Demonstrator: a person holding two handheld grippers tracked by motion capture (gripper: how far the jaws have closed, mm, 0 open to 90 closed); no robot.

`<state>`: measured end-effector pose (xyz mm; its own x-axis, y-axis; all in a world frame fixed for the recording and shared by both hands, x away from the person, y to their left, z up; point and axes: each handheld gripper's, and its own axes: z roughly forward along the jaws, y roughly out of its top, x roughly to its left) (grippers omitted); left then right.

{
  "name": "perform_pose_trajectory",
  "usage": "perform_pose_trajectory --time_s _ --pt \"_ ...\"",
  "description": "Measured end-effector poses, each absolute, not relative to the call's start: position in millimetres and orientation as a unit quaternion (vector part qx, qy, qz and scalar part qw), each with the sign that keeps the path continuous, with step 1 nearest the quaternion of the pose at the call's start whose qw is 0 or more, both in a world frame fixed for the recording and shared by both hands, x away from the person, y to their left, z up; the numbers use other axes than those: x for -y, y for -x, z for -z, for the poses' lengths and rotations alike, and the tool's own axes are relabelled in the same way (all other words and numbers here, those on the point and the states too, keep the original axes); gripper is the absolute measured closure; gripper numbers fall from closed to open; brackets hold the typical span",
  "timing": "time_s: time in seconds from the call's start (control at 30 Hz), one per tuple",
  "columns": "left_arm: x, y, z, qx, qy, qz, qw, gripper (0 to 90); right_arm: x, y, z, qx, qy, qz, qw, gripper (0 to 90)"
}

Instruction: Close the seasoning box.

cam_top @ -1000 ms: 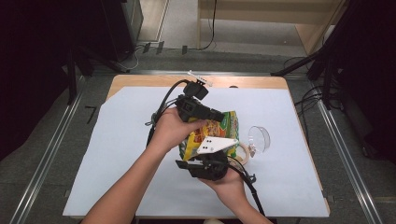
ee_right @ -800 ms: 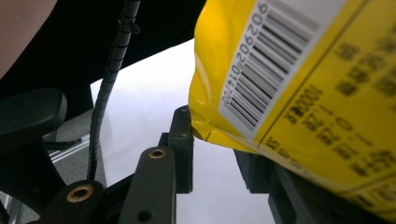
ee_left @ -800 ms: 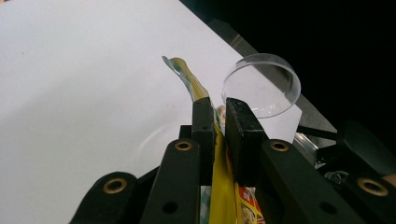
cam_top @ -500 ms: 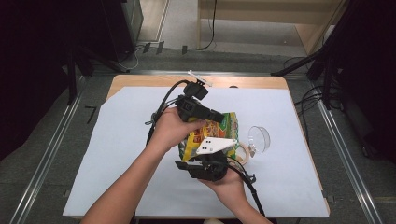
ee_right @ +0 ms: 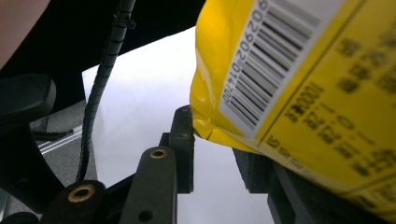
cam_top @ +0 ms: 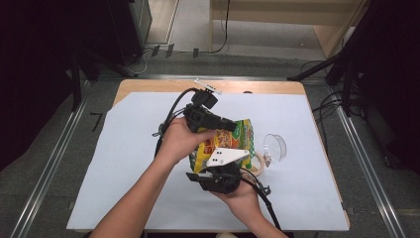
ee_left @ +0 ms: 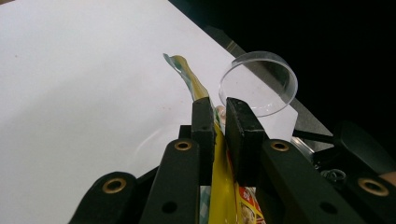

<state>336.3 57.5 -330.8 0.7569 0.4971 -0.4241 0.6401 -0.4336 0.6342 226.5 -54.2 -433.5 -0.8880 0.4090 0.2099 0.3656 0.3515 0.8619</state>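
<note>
Holding a yellow snack bag (cam_top: 225,141) over the middle of the white-covered table (cam_top: 124,163), the two grippers work it from opposite ends. The left gripper (cam_top: 223,124) comes in from the far side, and in the left gripper view its jaws are clamped on the bag's (ee_left: 219,186) thin edge, the foil pinched flat between them with a strip of the seal (ee_left: 184,74) curling up past the tips. The right gripper (cam_top: 218,171) sits at the near end. In the right gripper view the bag's (ee_right: 299,79) barcode side lies over the right-hand jaw and its corner touches the left-hand one; a gap shows between the jaws below that corner, so I cannot tell whether they are gripping the bag or merely propping it.

A clear round dish (cam_top: 274,147) stands on the table just right of the bag, and a pale ring (cam_top: 257,162), perhaps tape, lies near it, partly hidden by the bag. The dish (ee_left: 259,81) looks empty in the left gripper view.

As a judgement, the work looks to be opening the bag, perhaps to pour into the dish. The lift and the grip on the bag's edge are done. The bag looks sealed where it can be seen, though its top is partly hidden. Left to do: pull the seal apart, then tip the contents out.
</note>
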Motion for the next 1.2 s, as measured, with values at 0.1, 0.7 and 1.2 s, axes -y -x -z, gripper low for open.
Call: perform_pose_trajectory --time_s 0.1,0.7,1.2 --pt "-55.7 -337.6 329.6 -0.336 -0.844 0.088 0.408 82.8 54.9 -227.0 432.6 -0.819 -0.239 -0.521 0.018 71.4" --pt "-56.7 -339.3 328.5 -0.336 -0.844 0.094 0.407 82.5 54.6 -227.8 429.7 -0.822 -0.237 -0.517 0.013 71.6" --pt "-52.4 -342.9 326.1 -0.330 -0.850 0.098 0.399 82.4 55.8 -229.1 428.0 -0.817 -0.241 -0.523 0.012 71.4"
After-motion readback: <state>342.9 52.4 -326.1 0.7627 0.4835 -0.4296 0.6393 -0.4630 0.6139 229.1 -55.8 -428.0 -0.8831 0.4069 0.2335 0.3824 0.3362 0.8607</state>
